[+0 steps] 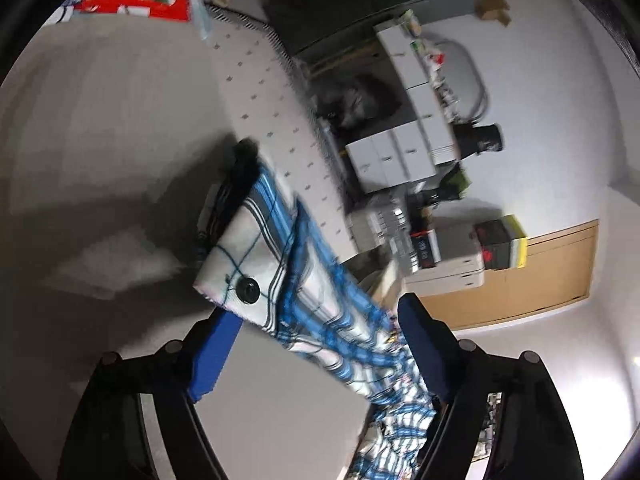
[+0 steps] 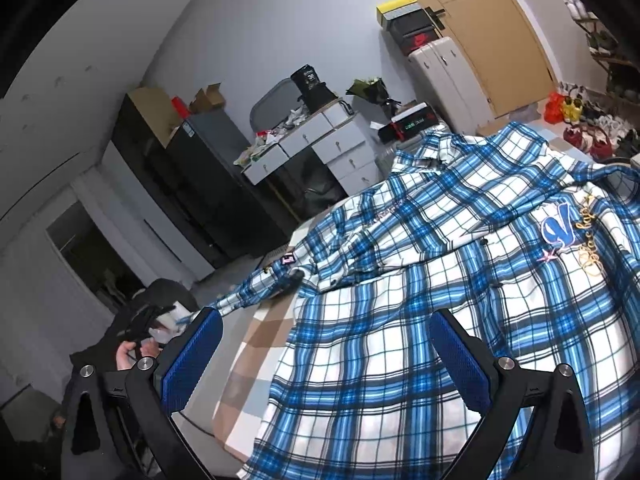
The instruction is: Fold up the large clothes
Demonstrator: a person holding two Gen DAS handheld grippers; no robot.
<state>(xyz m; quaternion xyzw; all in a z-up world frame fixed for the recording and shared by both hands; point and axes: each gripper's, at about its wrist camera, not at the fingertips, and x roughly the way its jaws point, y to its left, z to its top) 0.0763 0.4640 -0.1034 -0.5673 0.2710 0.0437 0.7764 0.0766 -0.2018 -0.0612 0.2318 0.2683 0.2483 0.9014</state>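
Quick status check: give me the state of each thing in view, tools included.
Shirt: spread on the bed, unfolded, rumpled.
Sleeve: stretched out, cuff between the left tool's fingers, not pinched.
Left tool: open.
Right tool: open, empty, over the shirt.

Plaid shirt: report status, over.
Left tool open, sleeve cuff between its fingers, unpinched. Right tool open, empty, above the plaid shirt. Shirt spread on bed, unfolded. Nothing in the way.

At your twelve o'clock a pale wall (image 2: 280,20) backs white drawers (image 2: 320,140) strewn with clutter. A dark cabinet (image 2: 192,184) stands at ten, a wooden door (image 2: 492,20) at one, shoes (image 2: 584,128) on the floor at two.
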